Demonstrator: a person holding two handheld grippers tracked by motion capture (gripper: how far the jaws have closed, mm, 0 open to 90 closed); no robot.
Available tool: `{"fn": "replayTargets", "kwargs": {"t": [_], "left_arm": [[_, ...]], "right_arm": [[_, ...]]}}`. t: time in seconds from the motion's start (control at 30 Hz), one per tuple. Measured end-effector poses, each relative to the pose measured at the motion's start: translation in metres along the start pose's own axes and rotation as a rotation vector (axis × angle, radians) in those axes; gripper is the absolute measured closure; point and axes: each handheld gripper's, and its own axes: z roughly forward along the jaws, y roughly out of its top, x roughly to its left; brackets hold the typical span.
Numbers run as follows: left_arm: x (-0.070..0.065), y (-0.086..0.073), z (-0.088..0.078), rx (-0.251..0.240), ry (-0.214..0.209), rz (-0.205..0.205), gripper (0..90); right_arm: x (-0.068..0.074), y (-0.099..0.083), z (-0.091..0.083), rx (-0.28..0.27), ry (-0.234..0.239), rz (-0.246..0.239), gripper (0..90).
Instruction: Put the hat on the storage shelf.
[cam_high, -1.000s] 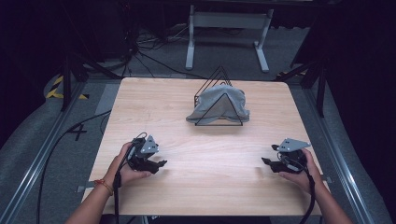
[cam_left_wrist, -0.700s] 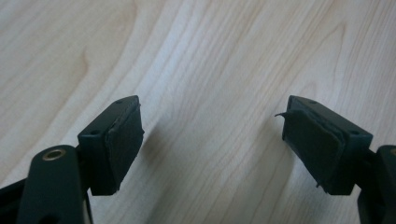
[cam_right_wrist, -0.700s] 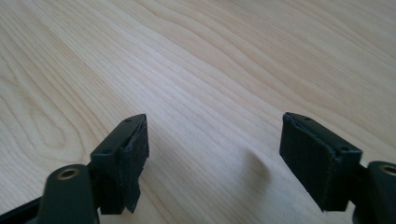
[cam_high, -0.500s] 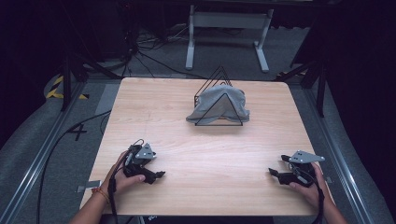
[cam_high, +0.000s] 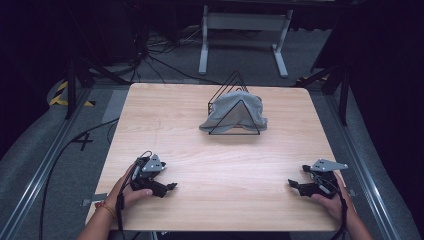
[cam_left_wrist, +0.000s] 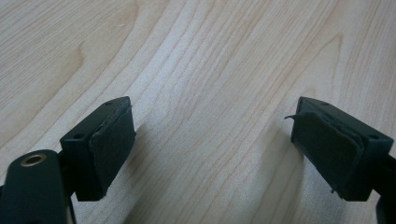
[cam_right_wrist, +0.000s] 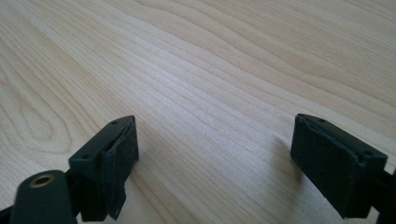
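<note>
High view. Tabletop: pale wood, rounded corners. Wire rack: black, triangular frames, standing upright toward 12 o'clock of the tabletop's middle. Grey cloth: draped over the wire rack, its edges resting on the tabletop around the rack's foot. Left hand-held gripper: at about 7 o'clock from the tabletop's middle, lying low on the wood, held in the left hand, jaws pointing toward 3 o'clock. Right hand-held gripper: at about 4 o'clock, held in the right hand, jaws pointing toward 9 o'clock. Both hand-held grippers are well apart from the grey cloth and from each other. Floor beyond the tabletop: dark, with cables and a white stand's legs at 12 o'clock.

Left gripper view. Left hand-held gripper: jaws spread wide, having just been opening, nothing between them; bare wood grain beneath. Black pads worn at the edges.

Right gripper view. Right hand-held gripper: jaws spread wide, having just been opening, nothing gripped; bare wood grain between and beyond them. Pads frayed along the rim.
</note>
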Motion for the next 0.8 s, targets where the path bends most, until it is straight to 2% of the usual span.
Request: {"fn": "replayTargets", "kwargs": {"t": [0.5, 0.8], "left_arm": [[0.0008, 0.0002, -0.0002, 0.003, 0.000, 0.007, 13.6], [0.0005, 0.0008, 0.0006, 0.009, 0.005, -0.007, 11.8]], "right_arm": [[-0.0014, 0.0009, 0.0010, 0.000, -0.003, 0.005, 15.3], [-0.0012, 0.0010, 0.0010, -0.002, -0.001, 0.010, 15.3]]}}
